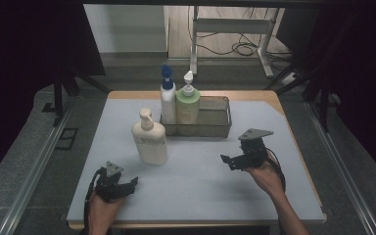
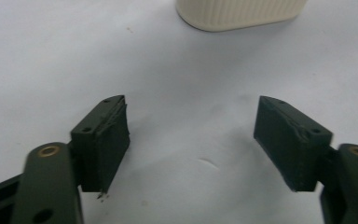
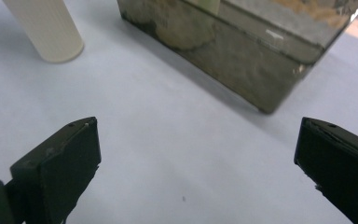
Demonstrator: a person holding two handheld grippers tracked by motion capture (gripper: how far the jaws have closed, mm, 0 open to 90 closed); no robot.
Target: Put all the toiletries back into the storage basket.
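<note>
A cream pump bottle (image 1: 149, 139) stands upright on the white mat, left of centre. Behind it a metal wire basket (image 1: 214, 119) holds a white bottle with a blue cap (image 1: 168, 100) and a green pump bottle (image 1: 188, 105) at its left end. My left gripper (image 1: 129, 183) rests low near the front left, open, with nothing between its fingers. In the left gripper view the gripper (image 2: 191, 102) faces the cream bottle's base (image 2: 240, 11). My right gripper (image 1: 226, 161) hovers open right of centre. In the right gripper view the gripper (image 3: 198, 126) points at the basket's corner (image 3: 242, 56), with the cream bottle (image 3: 46, 28) at upper left.
The white mat (image 1: 200, 186) covers a wooden table whose edge (image 1: 279, 100) shows at the back right. Metal rails (image 1: 342, 166) run along both sides. A white stand and cables (image 1: 240, 46) lie on the floor beyond the table.
</note>
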